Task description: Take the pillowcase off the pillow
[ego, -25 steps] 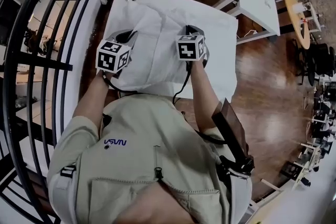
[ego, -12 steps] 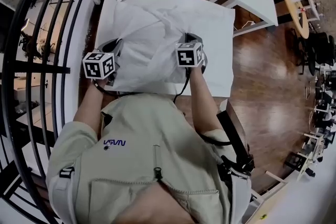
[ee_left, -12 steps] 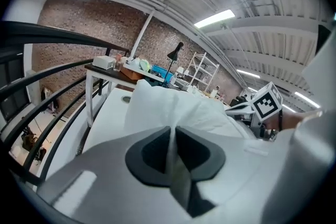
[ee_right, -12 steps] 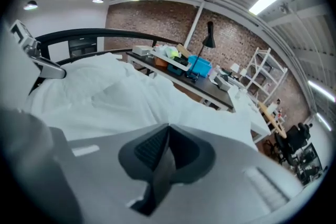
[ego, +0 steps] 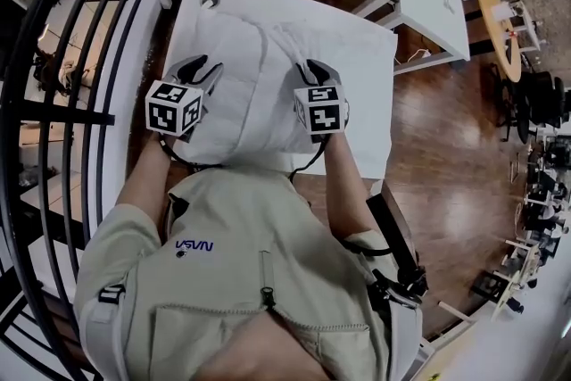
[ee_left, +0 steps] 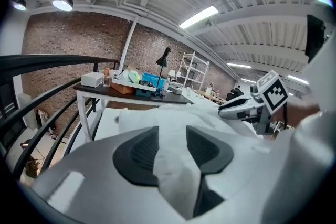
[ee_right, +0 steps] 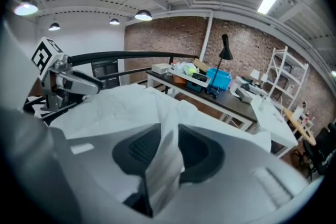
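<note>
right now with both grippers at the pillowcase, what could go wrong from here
Both the left gripper and right gripper have just been opening, each with a fold of the pillowcase loose between its jaws, so the cloth may drop out before a fresh grip. It could also snag on the ribbed pads and get dragged toward the near edge of the table.

The white, creased pillowcase (ego: 245,94) lies bunched up on the white table (ego: 373,94).

Your pillowcase (ego: 254,103) is thin, matt white cloth, creased all over. The table (ego: 370,94) under it looks smooth and matt, probably laminate. Right of the table, the floor (ego: 446,165) is glossy wood; left, the railing (ego: 62,115) is black metal.
</note>
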### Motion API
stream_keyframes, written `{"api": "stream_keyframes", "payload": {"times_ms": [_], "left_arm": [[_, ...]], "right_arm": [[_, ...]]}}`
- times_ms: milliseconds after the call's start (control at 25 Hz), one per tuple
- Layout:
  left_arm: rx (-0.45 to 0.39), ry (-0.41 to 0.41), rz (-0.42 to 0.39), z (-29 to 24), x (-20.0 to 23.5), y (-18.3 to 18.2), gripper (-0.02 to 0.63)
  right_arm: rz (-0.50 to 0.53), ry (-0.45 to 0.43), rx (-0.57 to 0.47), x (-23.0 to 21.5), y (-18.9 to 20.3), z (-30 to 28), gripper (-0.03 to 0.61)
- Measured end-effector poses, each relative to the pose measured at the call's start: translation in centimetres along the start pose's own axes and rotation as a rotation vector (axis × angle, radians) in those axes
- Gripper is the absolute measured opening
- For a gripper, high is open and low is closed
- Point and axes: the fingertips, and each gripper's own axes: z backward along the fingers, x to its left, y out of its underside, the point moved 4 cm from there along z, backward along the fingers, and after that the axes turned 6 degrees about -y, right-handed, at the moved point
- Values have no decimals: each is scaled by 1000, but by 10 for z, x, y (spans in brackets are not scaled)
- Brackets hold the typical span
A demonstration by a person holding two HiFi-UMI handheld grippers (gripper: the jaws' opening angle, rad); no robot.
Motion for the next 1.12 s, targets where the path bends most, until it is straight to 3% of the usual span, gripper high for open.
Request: {"api": "stream_keyframes", "payload": {"times_ms": [160,280,400,560,680,920,1000,1120], "left_arm": [[-35,-45,6,-15,16,-27,204],[-5,-79,22,-38,35,-43,277],[52,-86,47,-63,49,-50,346],[221,-83,28,-85,56,-34,353],[317,-32,27,-92,49,-14,288],[363,66,-86,-86,22,-3,71],[349,91,-119,-79,15,-5,48],[299,128,-161,-64,2,-11,37]], "right_arm": [[5,-37,-61,0,-33,-1,106],[59,-46,-65,-10,-59,-13,148],[106,-59,-13,-23,-72,-39,181],[166,-121,104,-23,-71,-81,214],[223,-172,183,-11,-66,-104,216],[305,-249,323,2,-47,-129,214],[297,-281,349,5,-43,-130,176],[269,-284,380,2,-38,-125,68]]}}
